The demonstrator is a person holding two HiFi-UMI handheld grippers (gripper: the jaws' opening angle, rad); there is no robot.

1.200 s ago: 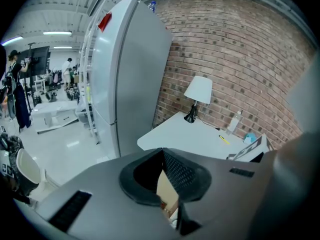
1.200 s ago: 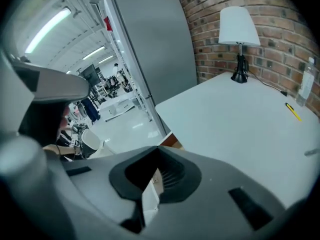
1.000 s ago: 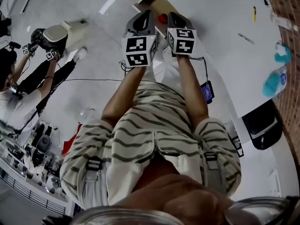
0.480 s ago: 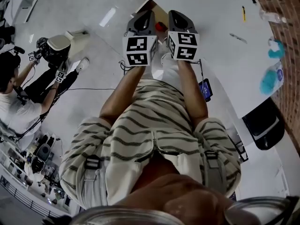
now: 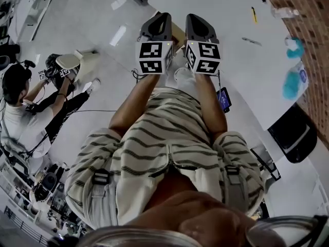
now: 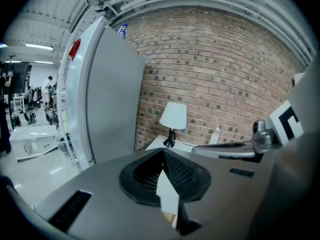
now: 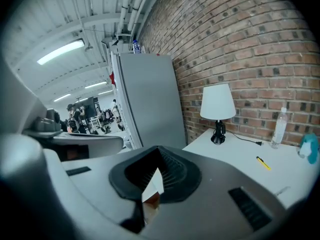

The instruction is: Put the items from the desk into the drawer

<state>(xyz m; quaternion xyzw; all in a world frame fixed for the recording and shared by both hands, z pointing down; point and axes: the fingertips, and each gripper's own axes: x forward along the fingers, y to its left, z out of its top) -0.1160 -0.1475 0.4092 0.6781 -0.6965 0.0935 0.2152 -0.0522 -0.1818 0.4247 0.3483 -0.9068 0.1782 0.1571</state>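
Left gripper [image 6: 163, 151]: jaws pressed together, nothing pinched.
Right gripper [image 7: 159, 151]: jaws pressed together, nothing pinched.
Yellow pen [image 7: 263, 163]: laid on the white desk [image 7: 240, 151], well apart from both grippers.
Water bottle [image 7: 278, 127]: stood upright beside the brick wall.
Lamp [image 7: 217, 104]: set at the desk's far end.

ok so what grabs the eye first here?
The left claw and right claw are side by side near a corner of the white desk, both shut and empty. Beyond them a white table lamp stands on the desk against the brick wall, beside a tall grey cabinet.
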